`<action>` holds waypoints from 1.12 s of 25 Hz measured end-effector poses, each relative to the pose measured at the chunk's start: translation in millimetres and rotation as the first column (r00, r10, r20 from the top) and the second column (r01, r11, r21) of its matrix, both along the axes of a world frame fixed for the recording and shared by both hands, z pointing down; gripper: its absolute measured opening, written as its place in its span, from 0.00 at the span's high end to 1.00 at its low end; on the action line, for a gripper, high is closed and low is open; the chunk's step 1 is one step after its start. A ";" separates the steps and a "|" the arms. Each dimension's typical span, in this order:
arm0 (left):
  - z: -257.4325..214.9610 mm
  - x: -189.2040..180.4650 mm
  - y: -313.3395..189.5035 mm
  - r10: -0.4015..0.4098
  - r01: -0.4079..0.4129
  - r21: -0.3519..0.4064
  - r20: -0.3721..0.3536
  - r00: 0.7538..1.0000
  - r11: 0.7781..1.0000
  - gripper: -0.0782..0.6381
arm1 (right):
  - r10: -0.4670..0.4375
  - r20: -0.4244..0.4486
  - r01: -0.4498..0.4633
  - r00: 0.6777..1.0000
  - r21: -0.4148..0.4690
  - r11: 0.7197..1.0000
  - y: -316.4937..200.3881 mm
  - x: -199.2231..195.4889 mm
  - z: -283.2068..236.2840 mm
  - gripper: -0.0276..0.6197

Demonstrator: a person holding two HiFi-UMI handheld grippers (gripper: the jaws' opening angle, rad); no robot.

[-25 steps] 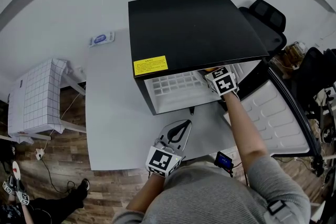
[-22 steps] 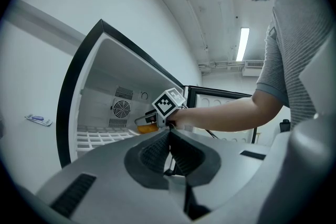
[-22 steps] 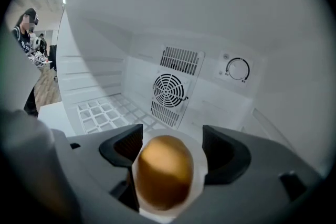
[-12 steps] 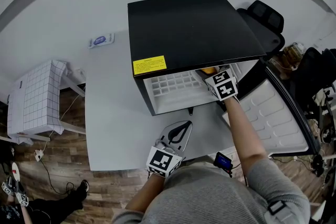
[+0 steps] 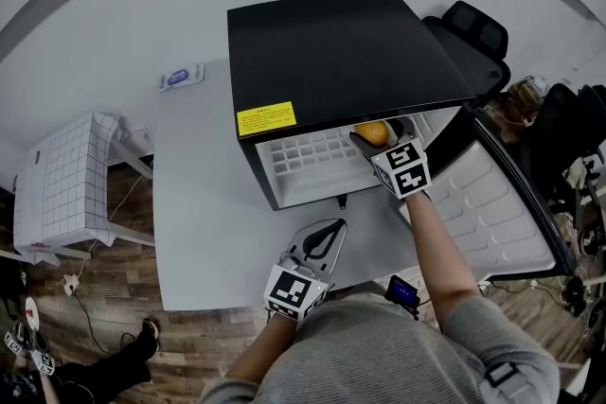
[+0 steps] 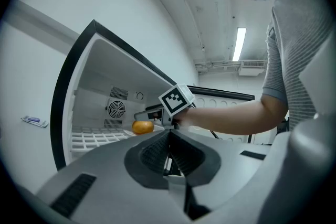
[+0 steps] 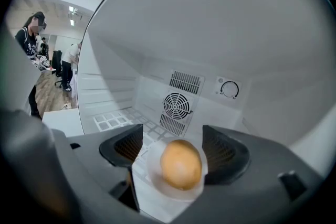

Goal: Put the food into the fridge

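A black mini fridge (image 5: 331, 52) stands open on the grey table (image 5: 199, 203). An orange (image 5: 372, 132) lies on a small white saucer (image 7: 152, 173) on the fridge's white wire shelf (image 5: 308, 156). My right gripper (image 5: 377, 141) is at the fridge mouth, open, its pads on either side of the orange (image 7: 180, 164) with gaps showing. The left gripper view shows the orange (image 6: 142, 127) just past the right gripper (image 6: 157, 115). My left gripper (image 5: 325, 230) rests near the table's front edge, jaws closed together with nothing between them (image 6: 169, 144).
The fridge door (image 5: 492, 203) hangs open to the right. A fan grille (image 7: 176, 106) and a dial sit on the fridge's back wall. A small blue-and-white packet (image 5: 182, 74) lies on the table's far left. A black chair (image 5: 478, 28) stands behind the fridge; a white gridded box (image 5: 66, 175) is left.
My right gripper has drawn back out of the fridge toward me, and the orange now shows on the shelf in the head view. The left gripper has not moved.
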State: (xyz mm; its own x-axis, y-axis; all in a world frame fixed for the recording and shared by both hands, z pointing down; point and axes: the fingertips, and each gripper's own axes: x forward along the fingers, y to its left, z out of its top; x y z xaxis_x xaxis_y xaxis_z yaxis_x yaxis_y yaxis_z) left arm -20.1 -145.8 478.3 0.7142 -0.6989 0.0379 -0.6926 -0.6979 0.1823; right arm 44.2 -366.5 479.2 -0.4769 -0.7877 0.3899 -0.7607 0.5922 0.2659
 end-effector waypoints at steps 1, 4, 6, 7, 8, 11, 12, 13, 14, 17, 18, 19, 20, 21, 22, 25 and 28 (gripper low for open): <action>0.3 0.6 0.3 0.004 -0.004 -0.002 0.004 1.000 1.000 0.88 | 0.002 0.007 -0.002 1.000 0.004 1.000 2.1 0.3 -0.9 0.43; 0.2 1.5 0.7 0.012 -0.012 -0.005 0.007 1.000 1.000 0.88 | -0.005 0.035 0.004 0.999 0.027 1.000 9.2 0.0 -4.0 0.43; -0.8 1.1 0.0 0.010 -0.010 0.002 0.000 1.000 1.000 0.88 | -0.011 0.046 0.009 0.999 0.041 0.999 13.8 -0.2 -4.5 0.43; -2.2 0.9 -0.5 0.009 -0.009 0.007 -0.003 1.000 1.000 0.88 | -0.012 0.046 0.010 0.999 0.045 0.999 15.6 -0.1 -4.3 0.43; -2.7 0.7 -0.5 0.010 -0.010 0.005 -0.003 1.000 1.000 0.88 | -0.012 0.044 0.010 0.999 0.049 0.999 16.9 -0.1 -4.0 0.43; 0.4 0.0 0.6 0.016 -0.015 -0.013 0.005 1.000 1.000 0.88 | -0.007 0.035 0.005 0.999 0.062 0.998 19.0 0.9 -4.9 0.43; 0.2 -0.1 0.6 0.015 -0.015 -0.012 0.004 1.000 1.000 0.88 | -0.007 0.034 0.004 0.999 0.067 0.998 19.4 1.4 -6.1 0.43; -0.5 -0.2 0.6 0.016 -0.016 -0.013 0.005 1.000 1.000 0.88 | -0.008 0.036 0.005 0.999 0.074 0.997 19.6 1.8 -8.0 0.43; -1.6 -0.4 0.6 0.016 -0.016 -0.015 0.009 1.000 1.000 0.88 | -0.008 0.041 0.004 0.999 0.082 0.997 19.8 2.3 -10.5 0.43; -2.2 0.0 0.1 0.015 -0.015 -0.004 0.003 1.000 1.000 0.88 | -0.004 0.058 -0.002 0.998 0.098 0.995 20.6 4.3 -18.2 0.43; -0.9 0.3 0.6 0.018 -0.018 -0.009 0.003 1.000 1.000 0.88 | -0.003 0.058 -0.003 0.998 0.104 0.995 20.8 4.6 -20.4 0.43; -0.2 0.3 0.8 0.020 -0.020 -0.015 0.005 1.000 1.000 0.88 | -0.004 0.053 -0.002 0.999 0.109 0.994 21.1 4.6 -22.4 0.43; -0.7 0.0 0.5 0.019 -0.019 -0.014 0.005 1.000 1.000 0.88 | -0.006 0.046 0.001 0.999 0.115 0.993 21.7 4.1 -24.3 0.44; -1.7 -0.4 -0.1 0.017 -0.017 -0.008 0.002 1.000 1.000 0.88 | -0.009 0.039 0.004 0.999 0.120 0.993 22.7 3.5 -26.1 0.44; -2.6 -0.5 -0.5 0.014 -0.014 -0.001 -0.001 1.000 1.000 0.88 | -0.013 0.033 0.009 0.999 0.125 0.992 23.9 2.6 -27.7 0.44; -2.9 0.2 0.1 0.015 -0.015 0.005 -0.003 1.000 1.000 0.88 | -0.026 0.027 0.022 0.999 0.141 0.990 28.3 -0.1 -31.2 0.44; -1.9 1.0 2.1 0.017 -0.017 -0.005 0.004 1.000 1.000 0.88 | -0.019 0.023 0.015 1.000 0.170 0.985 34.3 1.3 -37.8 0.56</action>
State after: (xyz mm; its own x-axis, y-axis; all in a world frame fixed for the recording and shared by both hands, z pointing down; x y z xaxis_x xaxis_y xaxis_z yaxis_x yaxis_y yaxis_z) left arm -19.1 -143.8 476.4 0.7260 -0.6863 0.0443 -0.6812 -0.7088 0.1833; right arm 45.5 -332.2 441.3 -0.4982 -0.8334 0.2393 -0.7585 0.5526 0.3454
